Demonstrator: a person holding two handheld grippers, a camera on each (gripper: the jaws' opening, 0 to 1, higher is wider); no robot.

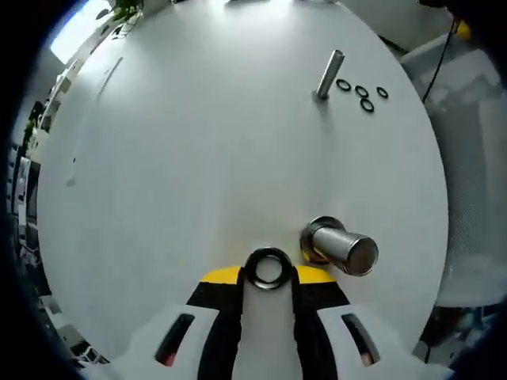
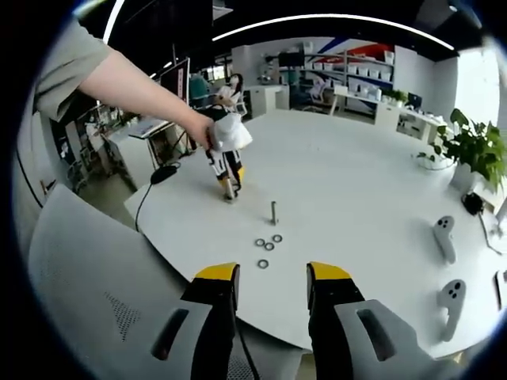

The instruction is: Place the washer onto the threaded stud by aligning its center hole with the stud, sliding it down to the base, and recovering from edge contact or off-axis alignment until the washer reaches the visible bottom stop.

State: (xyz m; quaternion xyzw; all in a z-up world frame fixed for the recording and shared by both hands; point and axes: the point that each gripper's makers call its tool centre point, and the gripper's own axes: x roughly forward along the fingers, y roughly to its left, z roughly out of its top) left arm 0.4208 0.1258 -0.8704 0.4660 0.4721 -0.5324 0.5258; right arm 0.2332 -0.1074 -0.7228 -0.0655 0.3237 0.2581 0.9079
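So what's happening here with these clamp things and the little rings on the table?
A person holds a gripper in each hand at a white table. The left gripper is shut on a washer, poised beside a metal stud and not yet on it. Four spare washers lie by a second stud. The right gripper hangs back at the table edge, open and empty.

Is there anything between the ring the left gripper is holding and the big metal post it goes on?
Nothing visible. The left gripper holds the washer at its tips, and the threaded stud stands just beside it, with only bare white table between. The spare washers lie far off.
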